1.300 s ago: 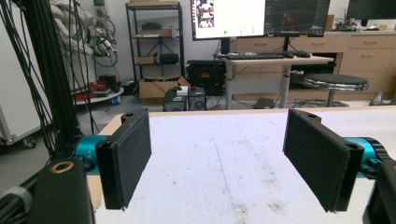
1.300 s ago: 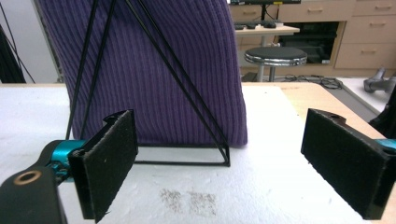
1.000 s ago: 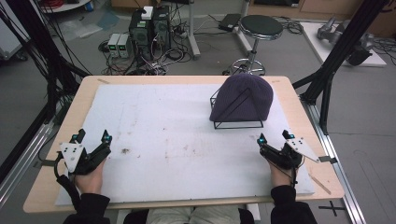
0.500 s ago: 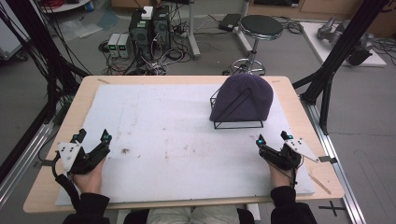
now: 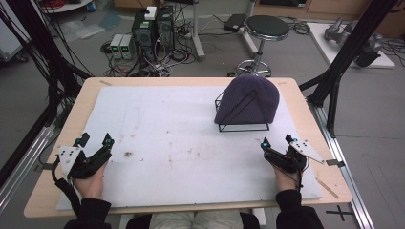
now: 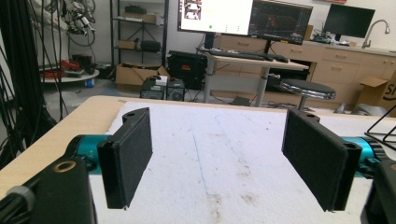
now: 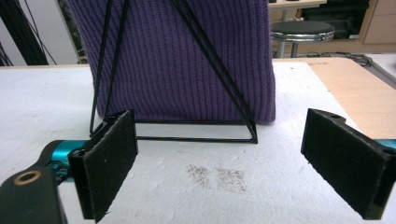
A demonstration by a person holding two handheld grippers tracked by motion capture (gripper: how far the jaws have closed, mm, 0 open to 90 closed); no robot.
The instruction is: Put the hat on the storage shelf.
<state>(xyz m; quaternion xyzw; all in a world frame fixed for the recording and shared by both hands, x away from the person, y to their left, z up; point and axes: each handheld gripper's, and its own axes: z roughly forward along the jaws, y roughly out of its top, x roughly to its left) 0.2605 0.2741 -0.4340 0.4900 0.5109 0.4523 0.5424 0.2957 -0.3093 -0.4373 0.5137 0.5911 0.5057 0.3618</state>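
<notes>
A purple hat [image 5: 248, 98] is sitting over a black wire stand [image 5: 242, 117] toward the far right of the white mat [image 5: 172, 143], which is covering most of the wooden table [image 5: 81, 102]. The hat is a ribbed knit with fine vertical ridges, its top rounded and its lower edge hanging straight down to the mat — it is draping the stand so that the thin bars are showing in front of the knit as a triangle on a flat base bar. In the right gripper view the hat [image 7: 187, 60] is standing upright just beyond the jaws, with the stand's [image 7: 196, 137] base lying on the mat ahead of a patch of dark specks. The right gripper [image 5: 277, 143] is resting at the near right of the mat, near the hat but clear of it, its jaws spread wide with nothing between them. The left gripper [image 5: 95, 142] is resting at the near left, well apart from the hat, its jaws likewise spread and empty over the stained mat [image 6: 219, 158].
</notes>
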